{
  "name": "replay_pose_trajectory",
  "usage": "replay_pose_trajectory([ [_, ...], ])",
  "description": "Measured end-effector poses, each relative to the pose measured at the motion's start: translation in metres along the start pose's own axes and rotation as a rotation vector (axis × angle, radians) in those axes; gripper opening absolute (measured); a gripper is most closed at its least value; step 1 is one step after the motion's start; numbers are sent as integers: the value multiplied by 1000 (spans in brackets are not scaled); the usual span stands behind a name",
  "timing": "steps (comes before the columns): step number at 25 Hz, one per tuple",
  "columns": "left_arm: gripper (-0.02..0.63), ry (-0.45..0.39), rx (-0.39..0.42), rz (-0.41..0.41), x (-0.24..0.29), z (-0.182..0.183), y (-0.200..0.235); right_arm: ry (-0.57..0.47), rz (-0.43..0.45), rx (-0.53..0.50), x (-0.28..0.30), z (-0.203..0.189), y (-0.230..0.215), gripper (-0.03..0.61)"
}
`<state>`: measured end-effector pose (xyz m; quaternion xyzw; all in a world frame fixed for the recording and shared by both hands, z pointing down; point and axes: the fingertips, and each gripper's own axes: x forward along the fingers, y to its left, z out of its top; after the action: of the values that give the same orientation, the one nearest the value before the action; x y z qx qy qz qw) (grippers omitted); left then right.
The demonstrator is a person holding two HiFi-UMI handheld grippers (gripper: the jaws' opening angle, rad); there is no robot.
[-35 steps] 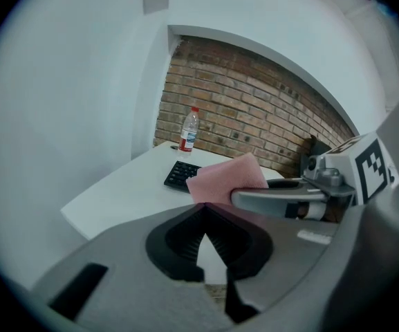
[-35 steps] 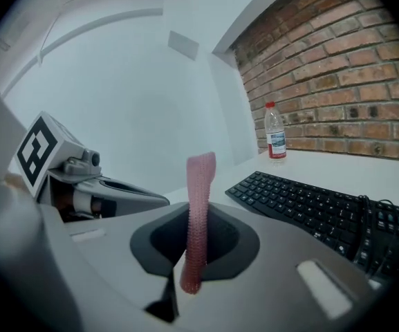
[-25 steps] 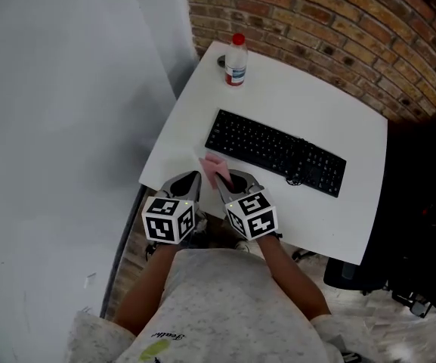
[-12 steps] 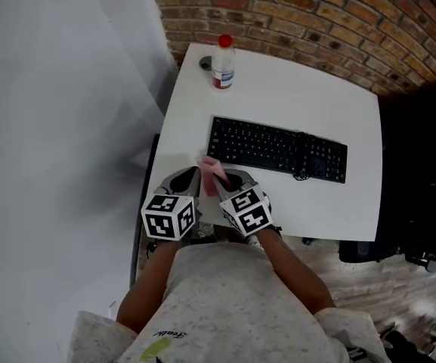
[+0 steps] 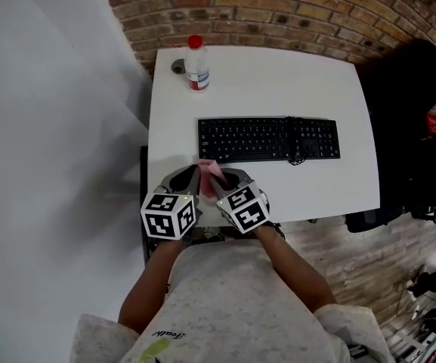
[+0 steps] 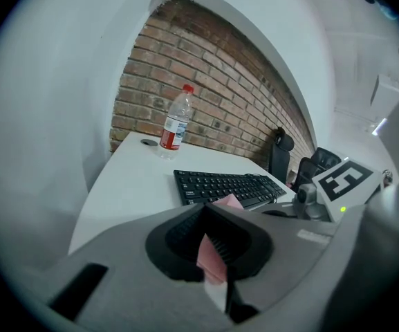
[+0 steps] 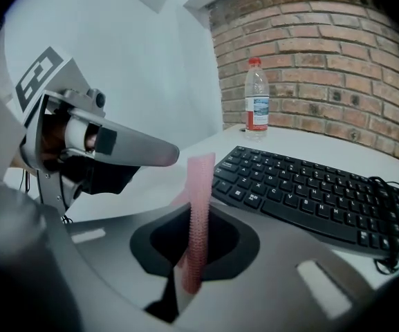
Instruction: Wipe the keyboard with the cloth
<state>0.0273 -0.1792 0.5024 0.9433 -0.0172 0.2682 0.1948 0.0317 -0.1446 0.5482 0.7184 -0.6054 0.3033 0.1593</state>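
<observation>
A black keyboard [image 5: 268, 139] lies across the middle of the white table [image 5: 278, 82]. Just short of its left end, over the table's near edge, a small pink cloth [image 5: 210, 174] stands pinched between both grippers. My left gripper [image 5: 194, 175] and right gripper [image 5: 226, 177] sit side by side, each shut on the cloth. In the left gripper view the cloth [image 6: 214, 254] shows as a fold between the closed jaws, keyboard [image 6: 223, 185] beyond. In the right gripper view the cloth [image 7: 198, 220] rises as a narrow upright strip, keyboard [image 7: 310, 189] to the right.
A clear water bottle with a red cap [image 5: 196, 63] stands at the table's far left corner beside a small round lid [image 5: 177, 66]. A brick wall runs behind the table. A black office chair [image 5: 406, 119] is at the right. A cable loop [image 5: 296, 158] lies by the keyboard.
The head view has swung, so the table and keyboard now appear square-on. Both grippers stay together at the near edge, still holding the cloth.
</observation>
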Motion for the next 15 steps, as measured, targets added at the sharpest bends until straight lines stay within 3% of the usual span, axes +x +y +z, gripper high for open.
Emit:
replay_pose_trajectory([
  [15,-8,26,50,-89,14,2,-19,-10,-97,90,-14,-10,-20,23],
])
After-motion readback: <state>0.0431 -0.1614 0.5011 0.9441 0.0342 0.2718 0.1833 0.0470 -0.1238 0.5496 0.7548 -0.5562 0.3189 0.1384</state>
